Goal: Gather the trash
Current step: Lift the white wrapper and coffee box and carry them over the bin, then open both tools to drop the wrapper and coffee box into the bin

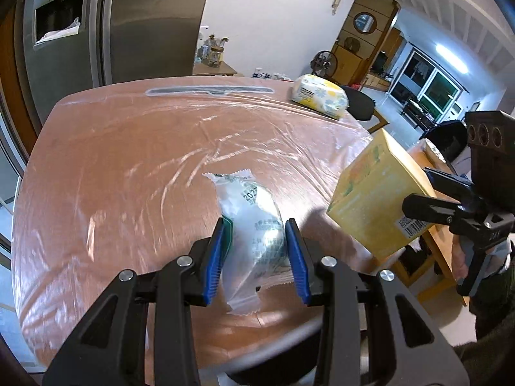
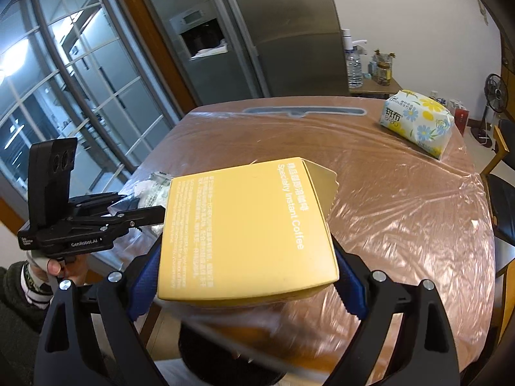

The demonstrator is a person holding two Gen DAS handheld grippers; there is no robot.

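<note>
A crumpled clear plastic wrapper [image 1: 254,234] with green print is held between the blue pads of my left gripper [image 1: 255,230], which is shut on it just above the near edge of the table [image 1: 128,160]. My right gripper [image 2: 248,251] is shut on a yellow instant coffee box [image 2: 244,234], held lifted over the table's near edge. In the left wrist view the box [image 1: 376,199] and the right gripper [image 1: 418,207] show at the right. In the right wrist view the left gripper [image 2: 141,209] and the wrapper [image 2: 154,186] show at the left.
The round wooden table is covered with wrinkled clear plastic sheet [image 2: 402,209]. A flowered tissue pack [image 2: 418,122] lies at its far right. A steel fridge [image 2: 257,32] stands behind. A dark round bin [image 2: 225,353] sits below the near edge. Chairs [image 2: 502,199] stand at the right.
</note>
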